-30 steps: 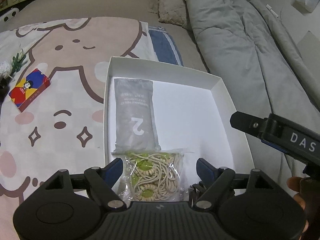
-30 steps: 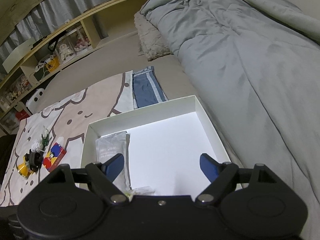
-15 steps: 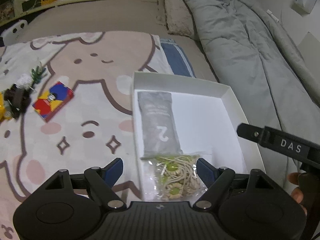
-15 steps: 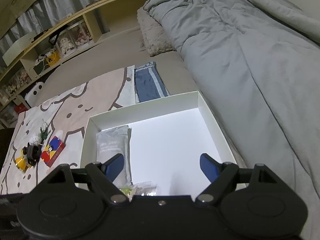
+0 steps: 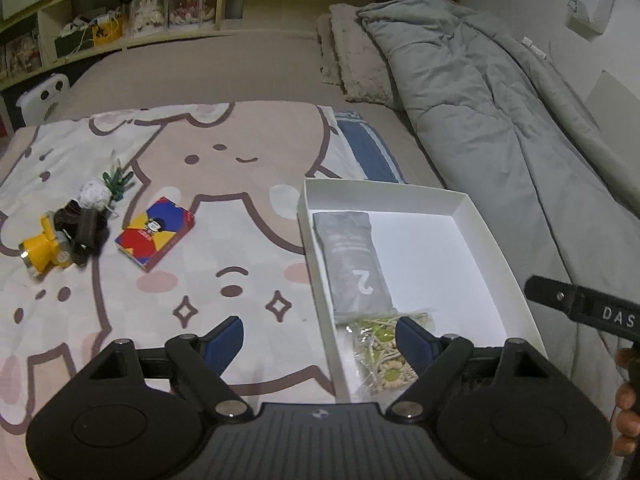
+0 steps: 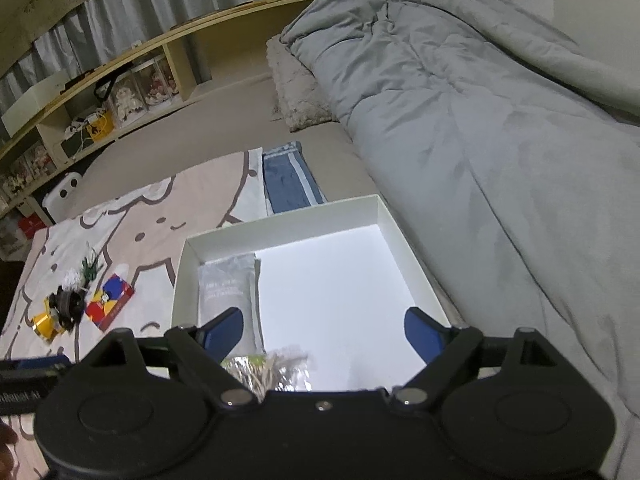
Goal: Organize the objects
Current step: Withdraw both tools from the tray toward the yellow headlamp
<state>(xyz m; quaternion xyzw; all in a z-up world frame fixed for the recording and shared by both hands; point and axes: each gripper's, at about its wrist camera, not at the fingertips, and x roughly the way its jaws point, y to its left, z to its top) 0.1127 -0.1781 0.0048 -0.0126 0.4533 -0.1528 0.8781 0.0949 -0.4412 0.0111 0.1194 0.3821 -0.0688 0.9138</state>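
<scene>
A white open box (image 5: 496, 236) lies on the bed, also in the right wrist view (image 6: 404, 252). In it lie a grey pouch marked 2 (image 5: 354, 256) (image 6: 228, 284) and a clear bag of beaded cords (image 5: 380, 352) (image 6: 268, 368). My left gripper (image 5: 320, 338) is open and empty, above the box's near left wall. My right gripper (image 6: 324, 330) is open and empty over the box. On the cartoon blanket (image 5: 224, 152) to the left lie a red, blue and yellow card box (image 5: 154, 232) (image 6: 110, 296), a yellow headlamp with black strap (image 5: 56, 240) (image 6: 56, 312) and a small white and green sprig (image 5: 104, 188).
A grey duvet (image 5: 500, 112) (image 6: 480, 120) runs along the right of the box. A folded blue cloth (image 5: 370, 152) (image 6: 290, 180) lies behind the box. A beige pillow (image 5: 358, 64) lies farther back. Shelves (image 5: 120, 12) line the far wall.
My left gripper has pulled back and to the left, away from the bag of cords, so more of the blanket and its objects show. My right gripper has hardly moved.
</scene>
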